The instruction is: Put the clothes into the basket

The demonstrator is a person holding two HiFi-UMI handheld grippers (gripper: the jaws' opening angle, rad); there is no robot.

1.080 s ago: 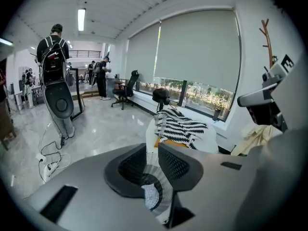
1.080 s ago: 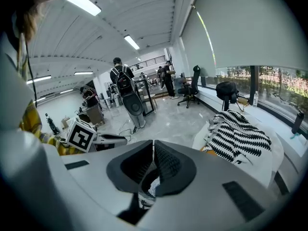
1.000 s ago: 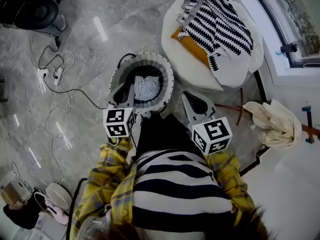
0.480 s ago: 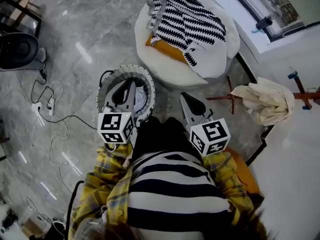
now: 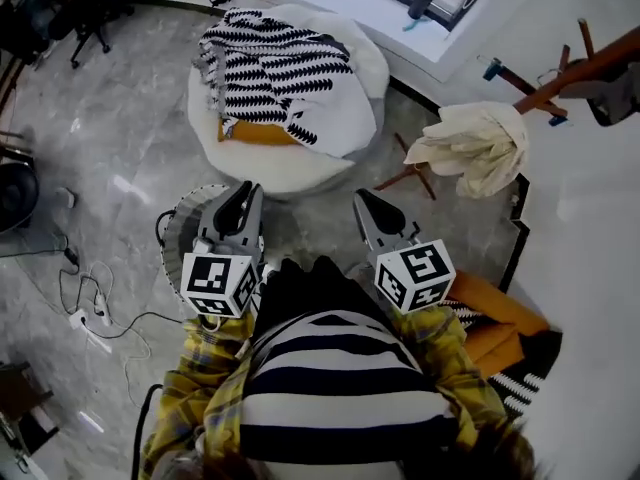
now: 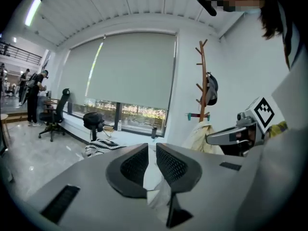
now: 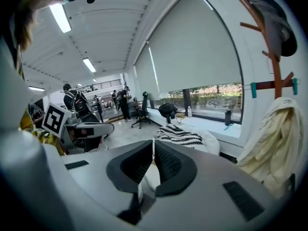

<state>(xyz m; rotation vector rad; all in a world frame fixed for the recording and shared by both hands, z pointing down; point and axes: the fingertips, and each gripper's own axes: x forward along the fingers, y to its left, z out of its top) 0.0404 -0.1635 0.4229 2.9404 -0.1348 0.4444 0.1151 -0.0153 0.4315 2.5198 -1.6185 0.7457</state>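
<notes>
A black-and-white zigzag garment [image 5: 275,66] lies over an orange one [image 5: 250,131] on the round white pouf [image 5: 300,168] ahead. The grey basket [image 5: 172,236] stands on the floor at the left, mostly hidden under my left gripper [image 5: 243,196]. Its jaws have just been closing to a thin slit with nothing between them [image 6: 152,146]. My right gripper [image 5: 364,204] hangs beside it, short of the pouf, shut and empty [image 7: 153,142]. The right gripper view shows the zigzag garment [image 7: 179,134] beyond the jaws.
A cream garment [image 5: 470,148] hangs on a brown coat rack [image 5: 560,68] at the right. An orange cushion [image 5: 500,318] lies at the lower right. Cables and a power strip [image 5: 90,323] trail over the floor at the left. People stand far off [image 6: 33,97].
The view has swung from the basket toward the pouf, which now lies straight ahead. Both grippers have risen and moved forward off the basket; its inside is no longer seen.
</notes>
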